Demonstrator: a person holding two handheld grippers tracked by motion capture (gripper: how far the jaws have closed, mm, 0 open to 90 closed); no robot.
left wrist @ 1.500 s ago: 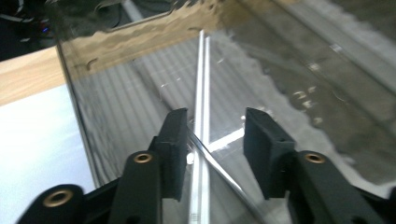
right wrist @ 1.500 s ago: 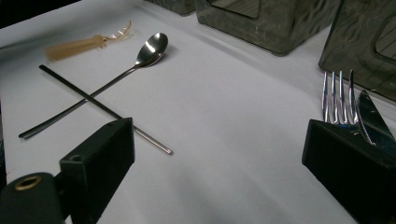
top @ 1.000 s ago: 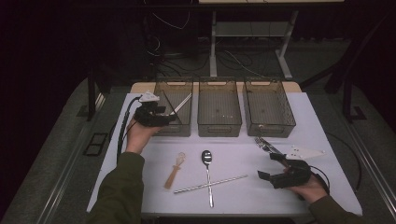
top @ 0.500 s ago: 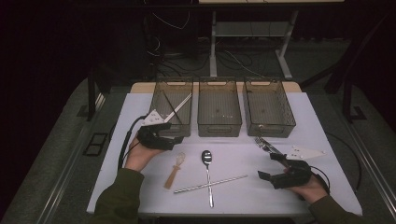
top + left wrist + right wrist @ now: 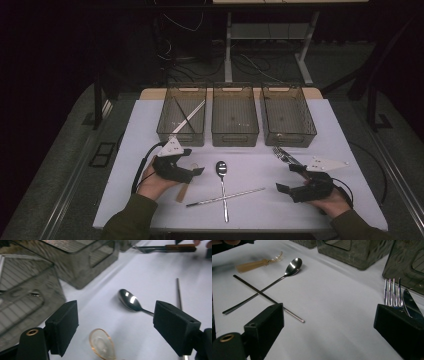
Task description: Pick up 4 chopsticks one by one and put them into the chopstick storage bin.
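The left tongs [image 5: 197, 171] are hovering low over the near-left part of the white worktop [image 5: 310, 210], just in front of the left bin [image 5: 181, 131], and their jaws are standing wide apart with nothing gripped; they have just been opening further. In the left gripper view the clear amber plastic spoon [image 5: 102, 344] is lying on the worktop between the two black jaws, its bowl pointing away, with neither pad touching it. In the high view its wooden-coloured handle is sticking out near the person's left hand [image 5: 152, 183]. Just to the right of it the metal spoon [image 5: 221, 170] is lying with its bowl toward the bins, and its long handle is crossing a thin metal rod [image 5: 226, 197] near the front edge. The right tongs [image 5: 291, 180] are resting near the front right of the worktop, held by the right hand [image 5: 334, 202]; their jaws are also standing wide open and holding nothing. Just beyond them, toward the right bin [image 5: 289, 132], a fork [image 5: 392, 291] and a knife [image 5: 410, 303] are lying side by side, close to the right-hand jaw in the right gripper view. Three dark see-through bins are sitting in a row along the far side, and the left one is holding a pair of long sticks leaning across it; the middle bin [image 5: 235, 134] is standing between the other two.
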